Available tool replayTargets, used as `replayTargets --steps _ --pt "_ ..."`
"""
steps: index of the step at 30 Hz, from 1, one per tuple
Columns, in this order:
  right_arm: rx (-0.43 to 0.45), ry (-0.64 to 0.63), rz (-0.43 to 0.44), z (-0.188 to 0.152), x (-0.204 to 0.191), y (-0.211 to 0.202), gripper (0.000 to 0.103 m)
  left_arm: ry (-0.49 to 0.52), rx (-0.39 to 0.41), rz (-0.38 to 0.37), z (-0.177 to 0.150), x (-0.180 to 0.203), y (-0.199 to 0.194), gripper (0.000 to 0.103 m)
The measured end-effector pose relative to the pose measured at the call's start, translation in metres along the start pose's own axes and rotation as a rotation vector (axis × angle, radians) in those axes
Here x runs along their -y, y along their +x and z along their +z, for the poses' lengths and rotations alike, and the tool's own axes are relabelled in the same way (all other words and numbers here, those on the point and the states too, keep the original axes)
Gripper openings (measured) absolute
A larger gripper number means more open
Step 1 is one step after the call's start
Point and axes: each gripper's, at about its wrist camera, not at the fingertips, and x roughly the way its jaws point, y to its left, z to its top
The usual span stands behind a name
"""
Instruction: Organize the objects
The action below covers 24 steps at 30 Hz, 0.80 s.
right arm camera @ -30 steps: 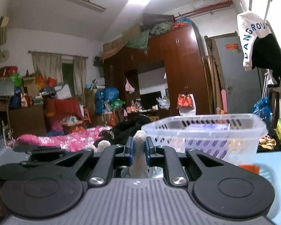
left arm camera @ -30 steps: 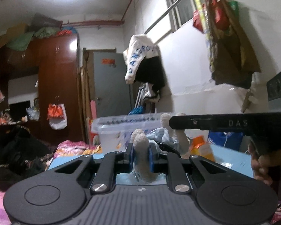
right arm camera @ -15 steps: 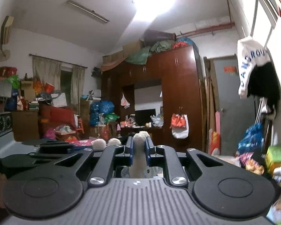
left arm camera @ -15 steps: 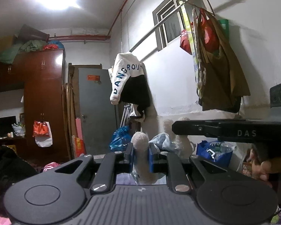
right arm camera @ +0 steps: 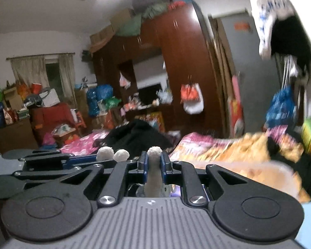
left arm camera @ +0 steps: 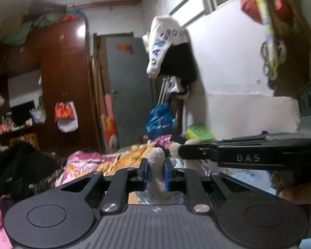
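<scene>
A whitish plush toy is held between both grippers. My left gripper is shut on one fuzzy limb of the plush toy. My right gripper is shut on another limb of the plush toy. In the left wrist view the right gripper crosses from the right, close beside mine. In the right wrist view the left gripper lies at the left, with two more rounded plush ends beside it. Most of the toy's body is hidden behind the gripper bodies.
A bed with a pink and orange floral cover and a black garment lies ahead. A dark wooden wardrobe, a grey door and a hanging white and black jacket stand behind. Blue table surface shows at the lower right.
Both grippers, still shut on the plush toy, have tilted back down: the bed shows again where half a second ago only walls and ceiling did. The clear basket is out of sight.
</scene>
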Motion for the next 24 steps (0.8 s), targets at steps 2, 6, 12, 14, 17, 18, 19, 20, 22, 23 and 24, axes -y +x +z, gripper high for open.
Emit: replayTargets --steps 2,6,12,14,17,18,19,20,22,23,24 --pt "-0.018 -0.015 -0.020 -0.007 0.000 0.009 0.014 -0.006 -0.032 0.007 -0.005 -0.005 0.014 0.018" --pt "-0.030 -0.054 -0.044 -0.010 -0.005 0.011 0.014 -0.033 -0.054 0.017 -0.011 -0.012 0.028 0.021" --pt "-0.103 0.022 -0.107 0.002 0.007 0.003 0.088 0.001 -0.014 0.096 -0.016 -0.009 0.028 0.086" --pt "-0.105 0.049 -0.150 0.003 0.010 -0.011 0.102 -0.043 0.033 0.065 -0.017 -0.015 0.013 0.086" --pt "-0.085 0.038 -0.127 -0.001 0.011 -0.045 0.103 -0.102 0.067 0.008 -0.024 -0.020 -0.014 0.088" --pt "-0.067 0.031 -0.127 -0.006 0.011 -0.061 0.103 -0.113 0.071 -0.006 -0.030 -0.019 -0.026 0.089" --pt "-0.051 0.023 -0.128 -0.012 0.011 -0.077 0.103 -0.117 0.070 -0.020 -0.037 -0.018 -0.035 0.089" --pt "-0.033 0.026 -0.128 -0.019 0.012 -0.094 0.103 -0.116 0.067 -0.037 -0.046 -0.016 -0.044 0.089" --pt "0.020 0.044 -0.138 -0.039 0.017 -0.128 0.103 -0.118 0.051 -0.065 -0.066 -0.012 -0.058 0.089" --pt "0.038 0.049 -0.143 -0.054 0.019 -0.146 0.103 -0.122 0.046 -0.081 -0.075 -0.011 -0.062 0.089" --pt "0.052 0.053 -0.142 -0.064 0.020 -0.157 0.103 -0.127 0.044 -0.099 -0.086 -0.009 -0.067 0.089"
